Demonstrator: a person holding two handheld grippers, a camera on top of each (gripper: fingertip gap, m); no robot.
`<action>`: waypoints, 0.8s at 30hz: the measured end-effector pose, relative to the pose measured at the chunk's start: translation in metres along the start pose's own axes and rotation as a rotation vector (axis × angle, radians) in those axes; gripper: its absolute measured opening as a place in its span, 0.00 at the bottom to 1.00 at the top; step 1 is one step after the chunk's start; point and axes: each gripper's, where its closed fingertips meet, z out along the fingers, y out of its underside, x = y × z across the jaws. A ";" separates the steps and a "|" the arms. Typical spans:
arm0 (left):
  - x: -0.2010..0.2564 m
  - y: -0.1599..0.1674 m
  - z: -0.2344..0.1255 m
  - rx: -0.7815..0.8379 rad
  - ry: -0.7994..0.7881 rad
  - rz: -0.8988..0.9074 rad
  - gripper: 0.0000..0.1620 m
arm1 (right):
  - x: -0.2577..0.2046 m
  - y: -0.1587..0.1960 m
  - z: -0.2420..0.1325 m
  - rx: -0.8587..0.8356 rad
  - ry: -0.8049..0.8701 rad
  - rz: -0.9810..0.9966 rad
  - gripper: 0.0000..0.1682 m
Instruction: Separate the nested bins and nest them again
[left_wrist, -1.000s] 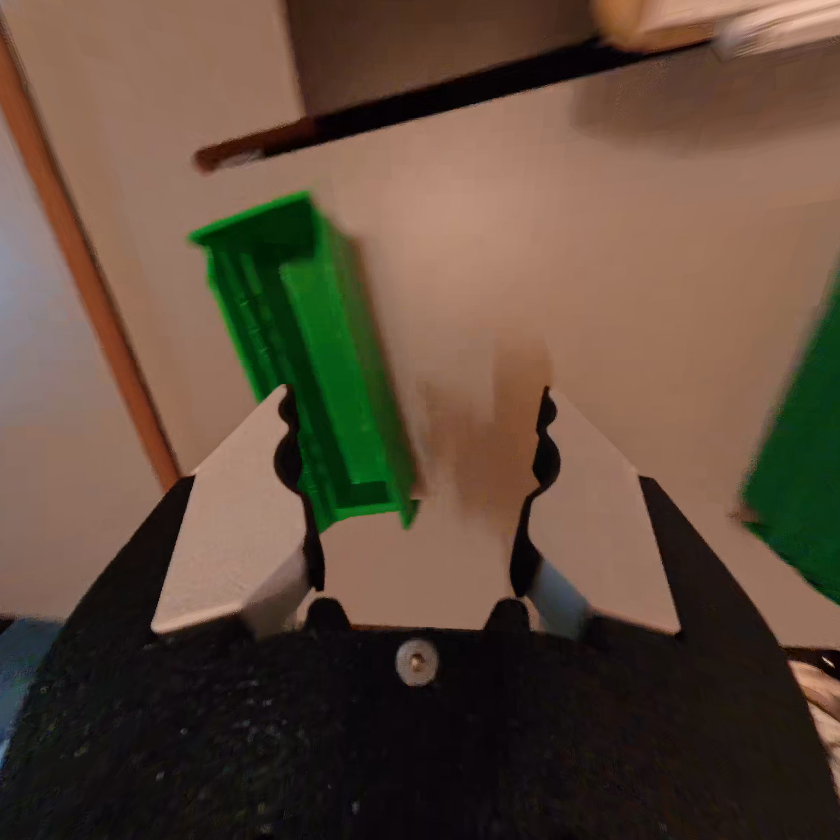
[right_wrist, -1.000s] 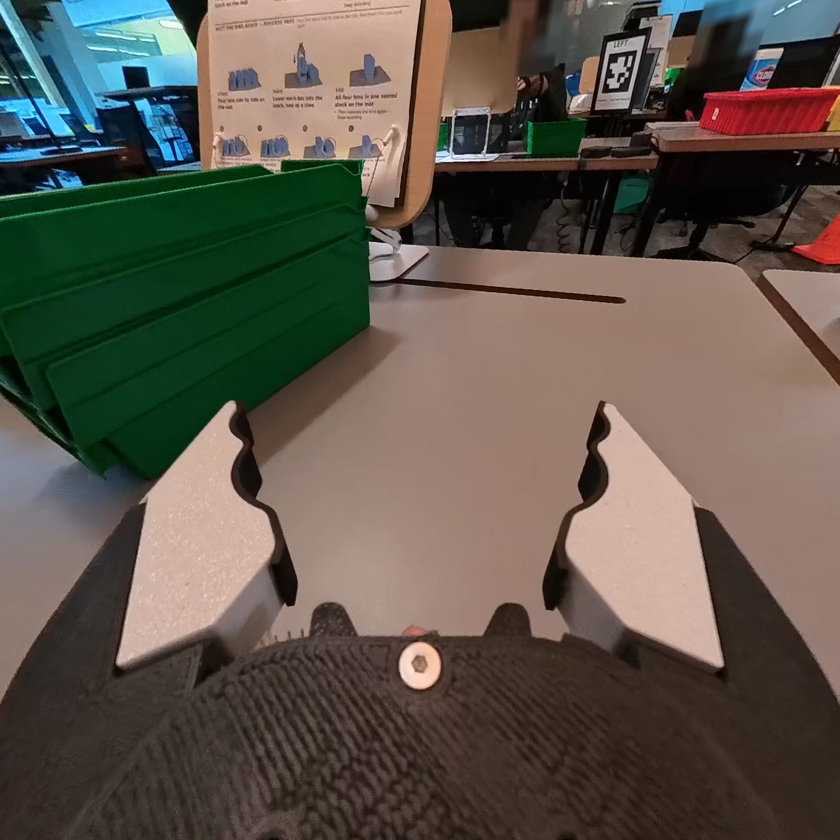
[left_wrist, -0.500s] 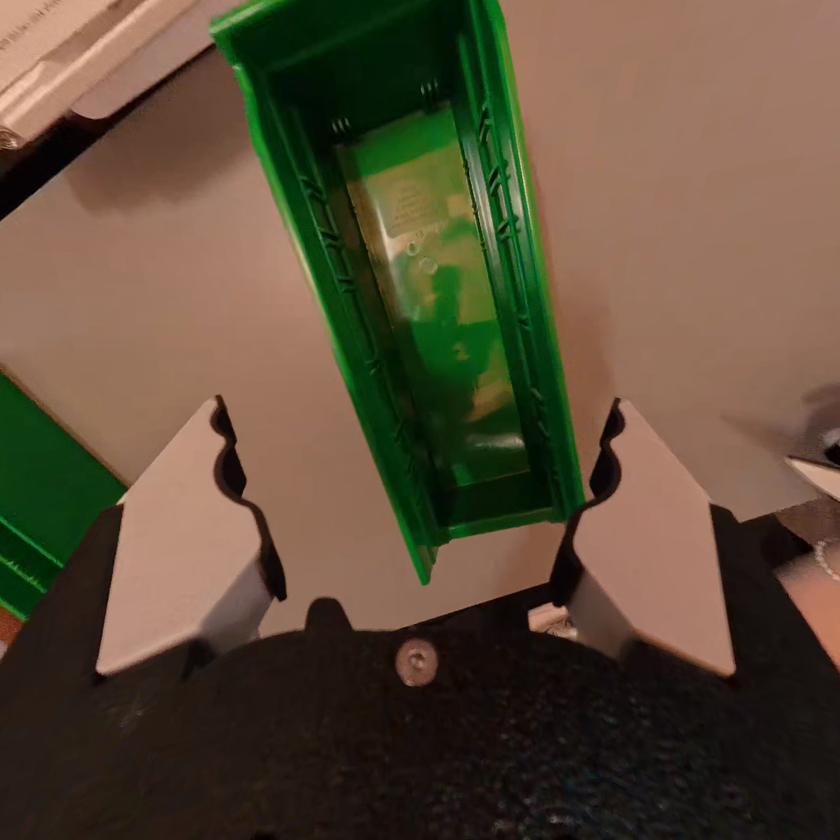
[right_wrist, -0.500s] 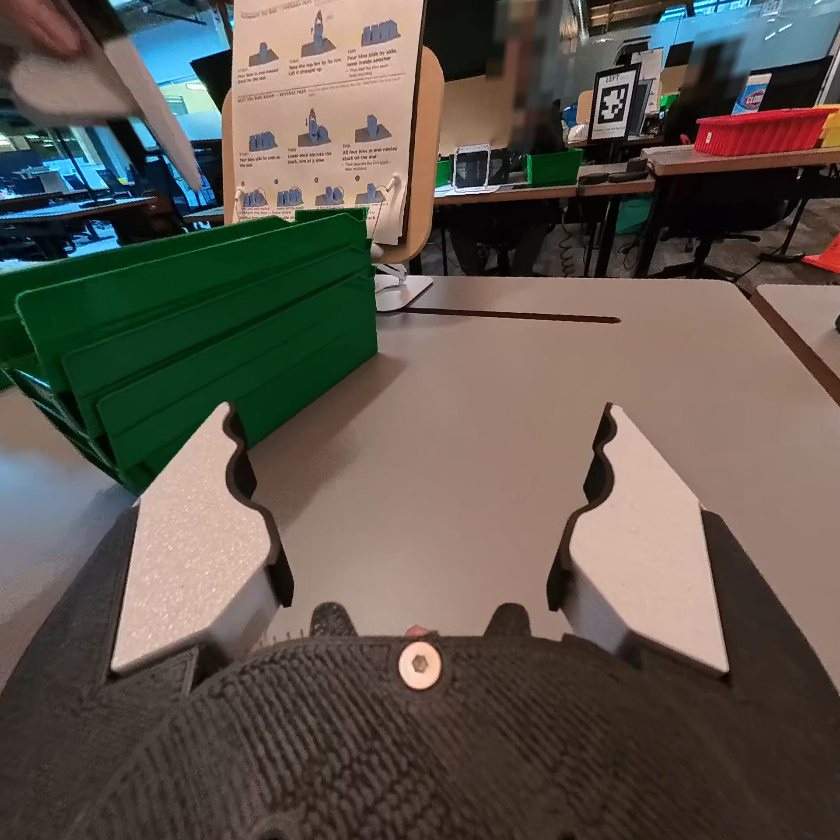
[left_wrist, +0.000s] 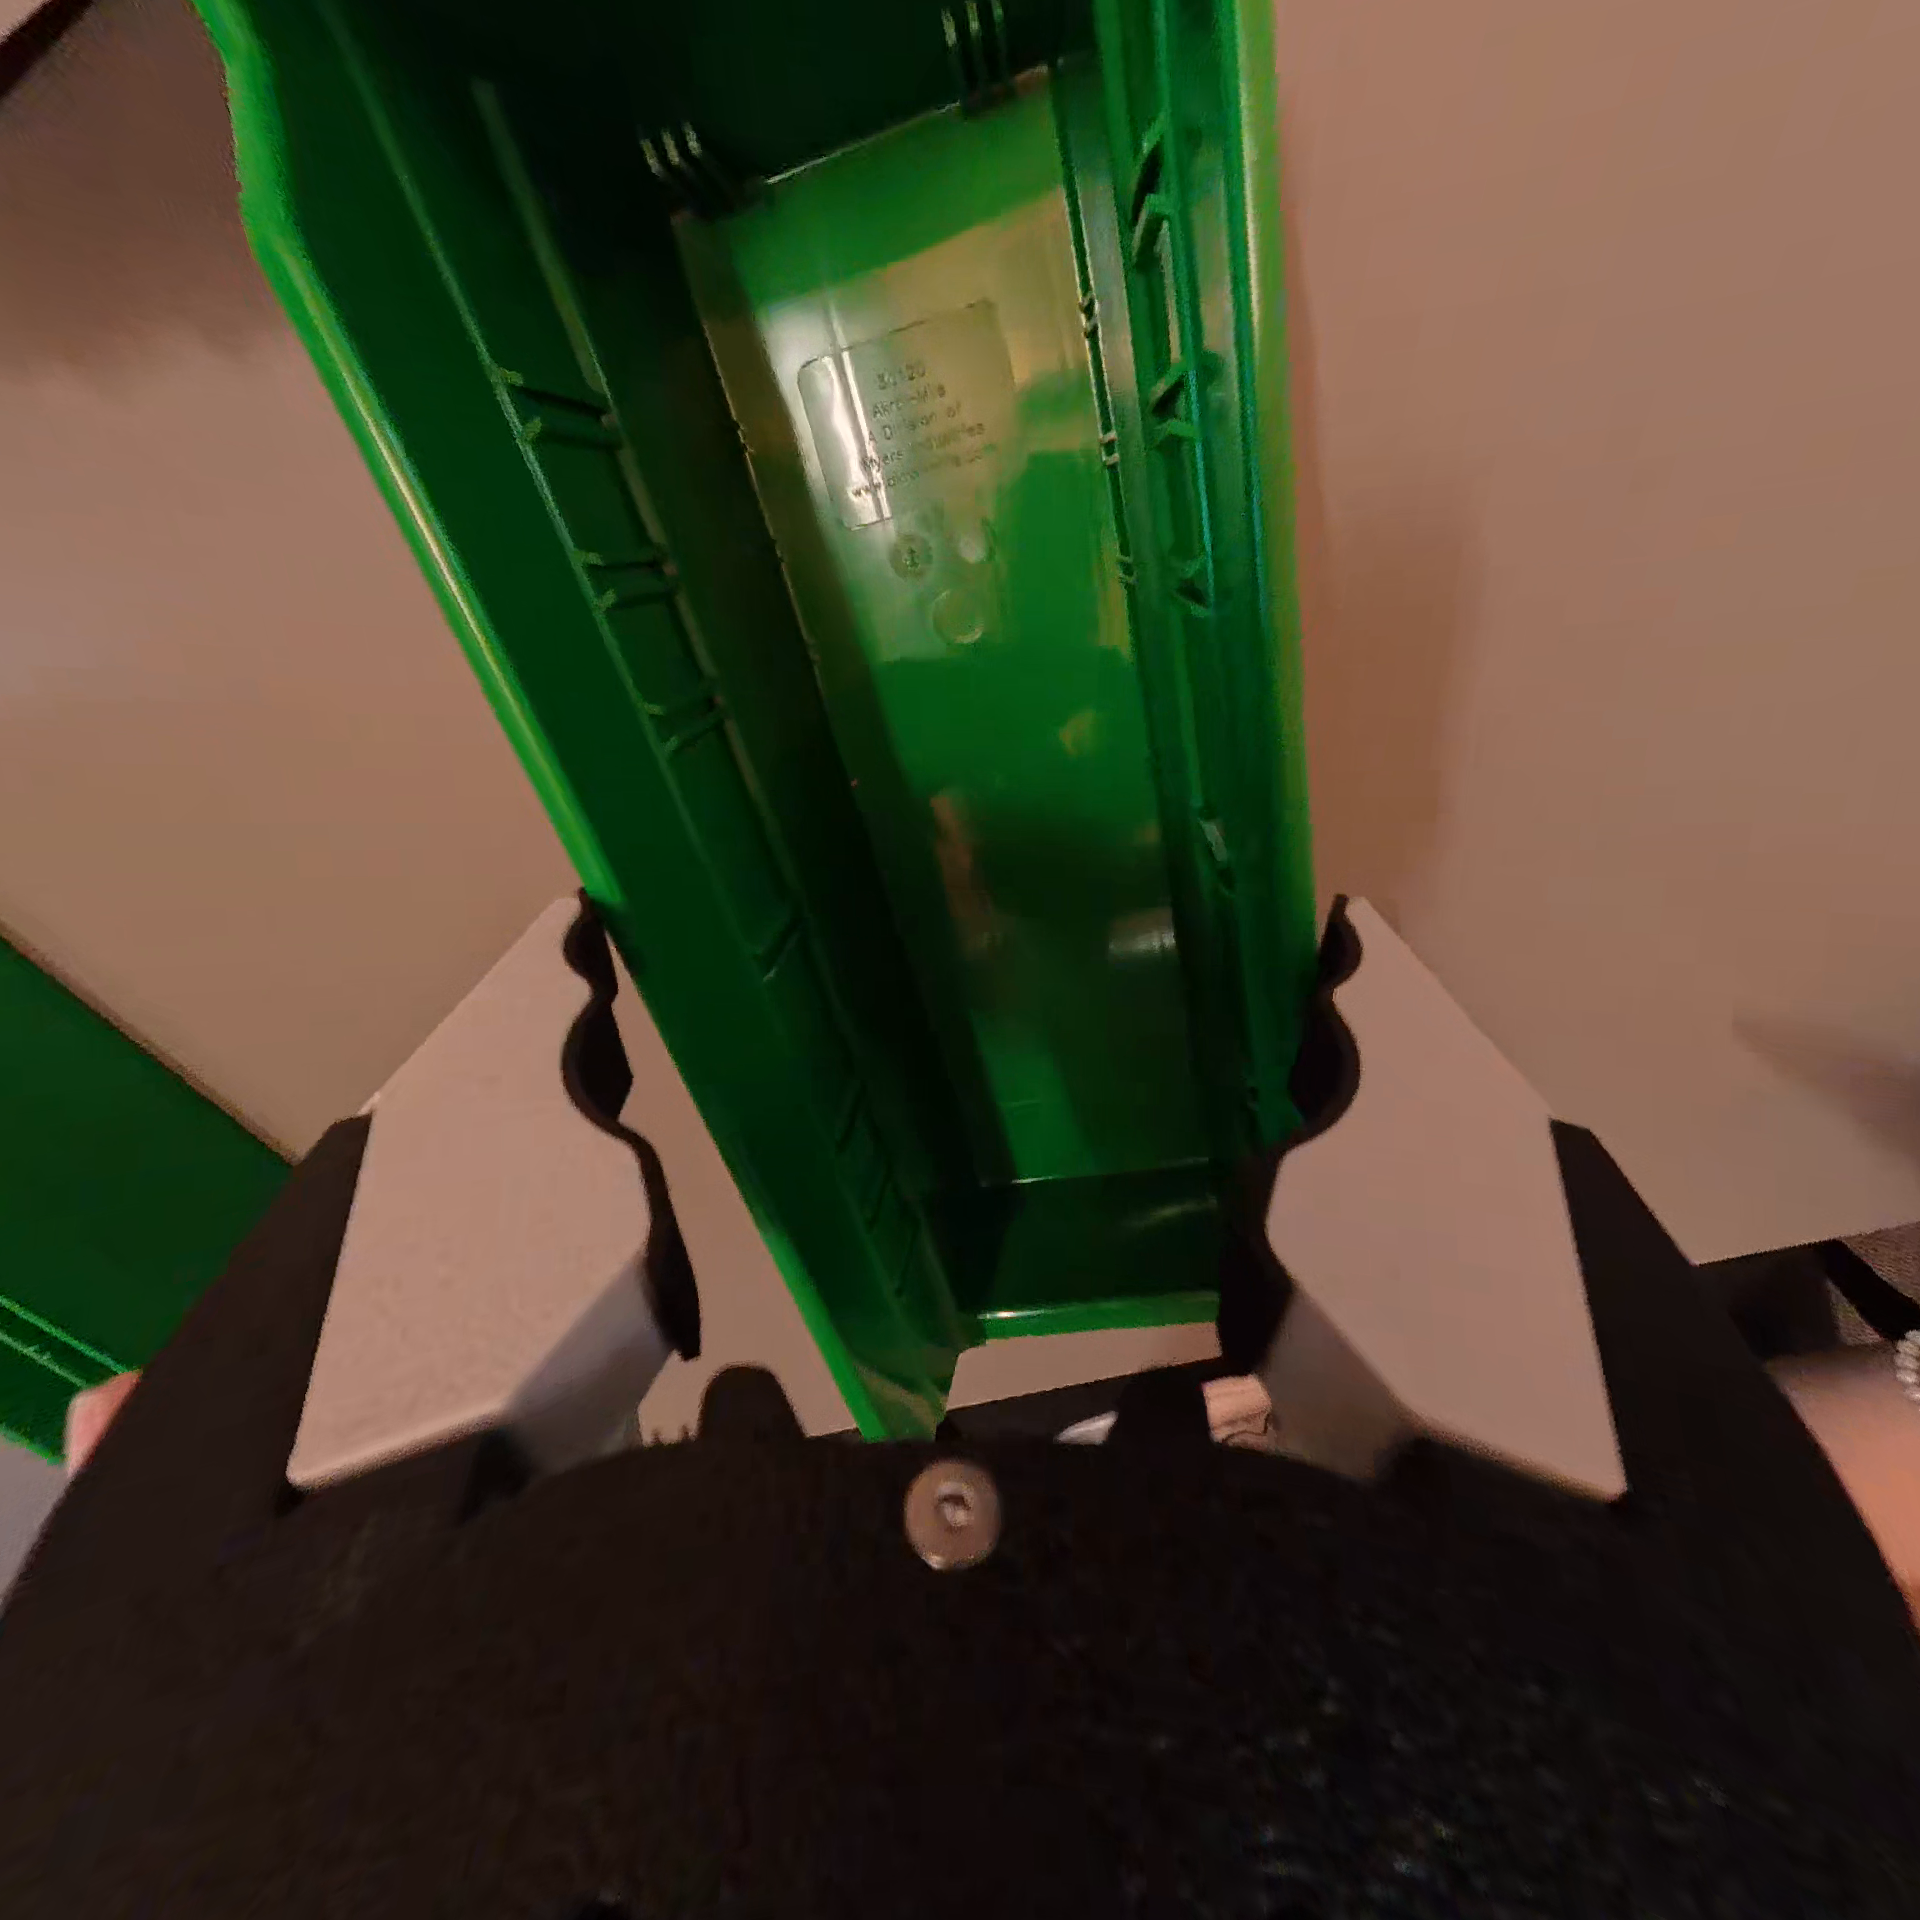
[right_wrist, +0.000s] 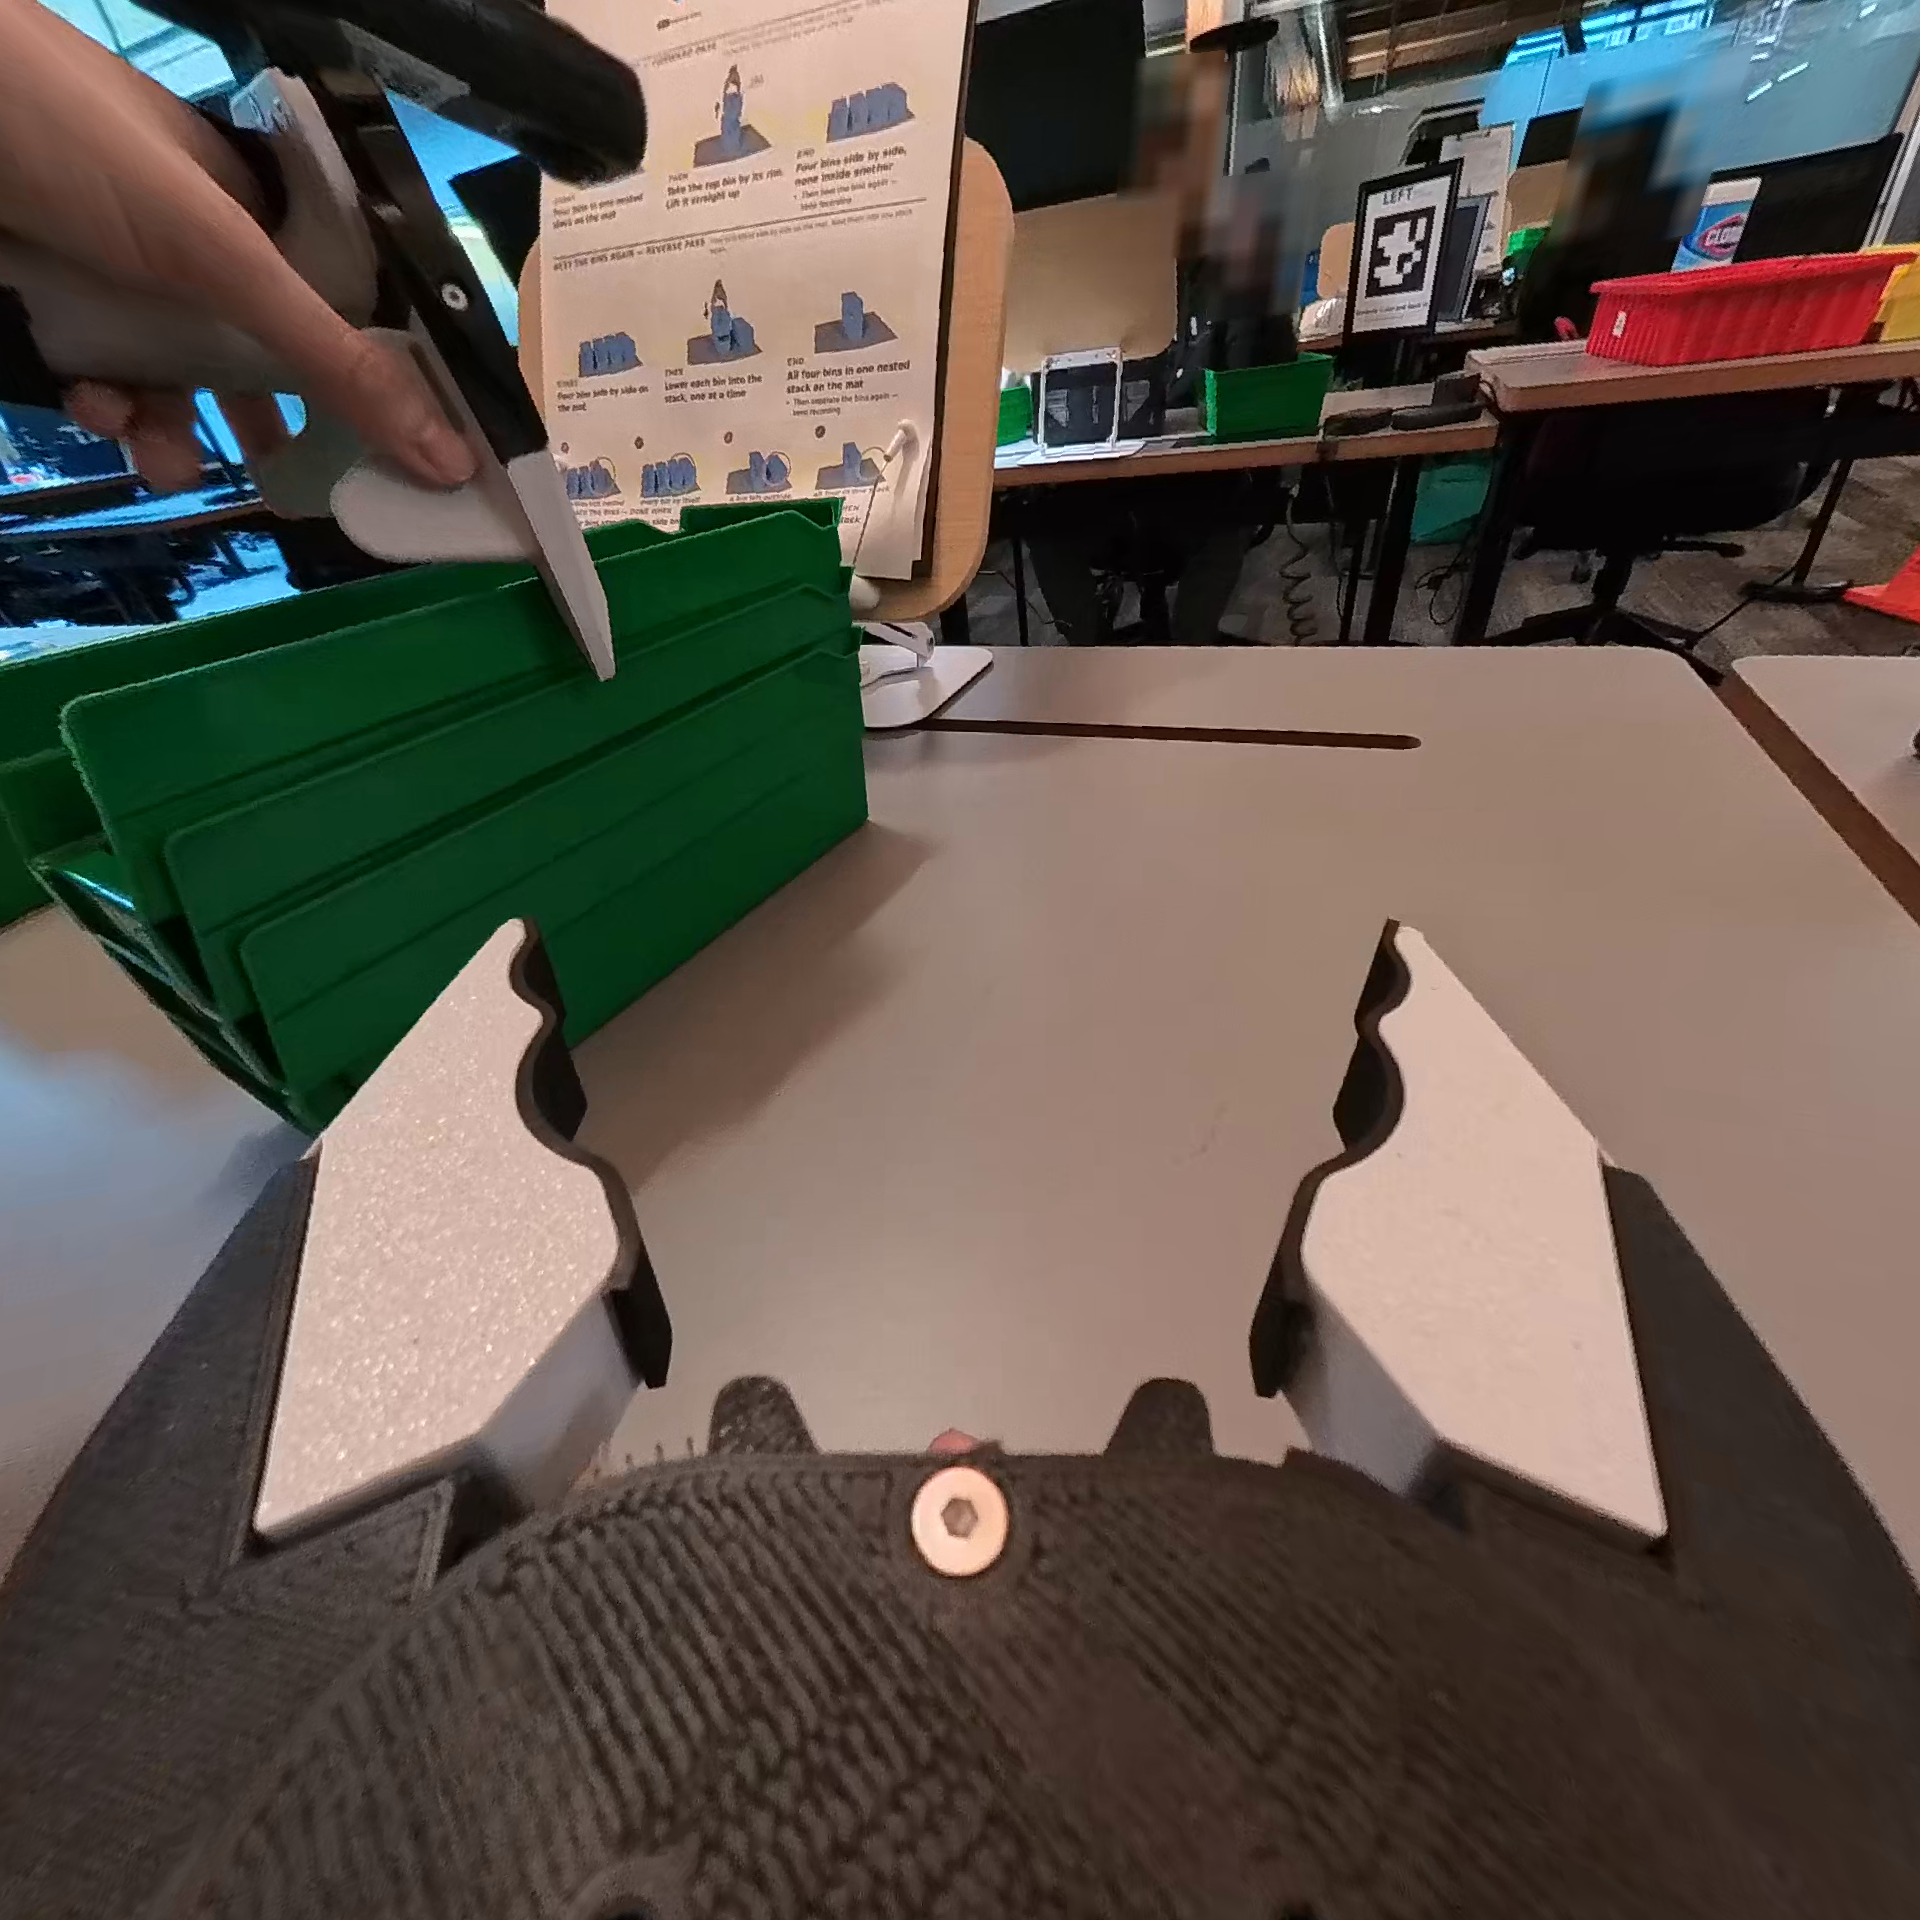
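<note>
A: What does the room look like?

B: An open office, with rows of tables behind and a red crate (right_wrist: 1745, 307) on one of them at the far right. In front is a grey desk (right_wrist: 1195, 935) with a dark slot across it and a printed instruction sheet (right_wrist: 748, 260) on a stand at its back edge.

A: And the bins?

B: The nested green bins (right_wrist: 468, 810) stand on the left part of the desk, rims stepped one above another. The left wrist view looks straight down into the top bin (left_wrist: 935, 727), long and narrow, with a moulded plate on its floor.

A: What is the left hand-held gripper (left_wrist: 961, 1039) doing?

B: It straddles the near end of that bin. Its right finger touches the bin's outer right wall; the left finger stands just beside the left wall, a sliver apart. So the jaws are spread about the bin's width, not clamped. In the right wrist view a hand (right_wrist: 208, 270) holds it, tip down at the stack's rim.

A: And the right hand-held gripper (right_wrist: 961, 1039)?

B: Wide apart, holding nothing, low over bare desk to the right of the stack.
</note>
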 end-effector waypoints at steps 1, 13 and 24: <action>0.000 0.000 0.000 -0.002 0.001 -0.002 0.80 | 0.000 0.001 0.001 -0.001 -0.002 0.002 0.87; -0.002 0.014 -0.006 -0.137 0.017 0.024 0.71 | -0.003 0.001 0.000 -0.007 -0.012 -0.007 0.85; 0.000 0.020 -0.009 -0.173 0.054 -0.015 0.72 | -0.008 0.005 0.004 -0.026 -0.033 -0.014 0.85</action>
